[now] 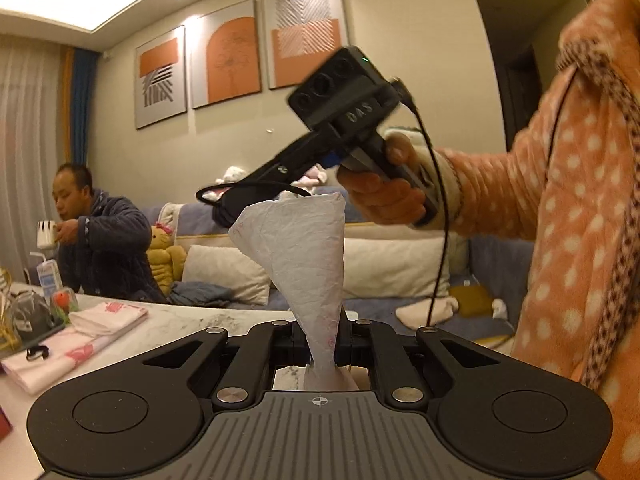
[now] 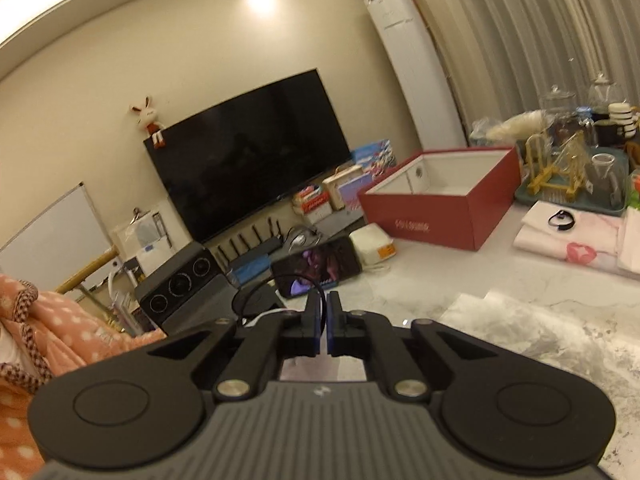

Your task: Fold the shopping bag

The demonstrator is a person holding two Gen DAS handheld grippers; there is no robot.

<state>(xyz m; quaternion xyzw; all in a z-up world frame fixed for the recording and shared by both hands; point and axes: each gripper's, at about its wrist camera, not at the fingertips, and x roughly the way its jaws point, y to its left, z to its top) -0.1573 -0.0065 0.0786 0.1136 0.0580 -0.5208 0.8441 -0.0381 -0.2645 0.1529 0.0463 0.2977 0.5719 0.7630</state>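
Here the left gripper [image 1: 322, 350] has its jaws clamped on the gathered lower end of the shopping bag [image 1: 298, 248], a crumpled white sheet that fans upward above the marble surface [image 1: 180, 320]. The right gripper [image 1: 224, 210], held by a hand [image 1: 380, 196] in a dotted sleeve, meets the bag's upper edge; in its own view its jaws stand together, nothing visible between them. Folded bags [image 2: 576, 240] lie beside a red box [image 2: 440, 208].
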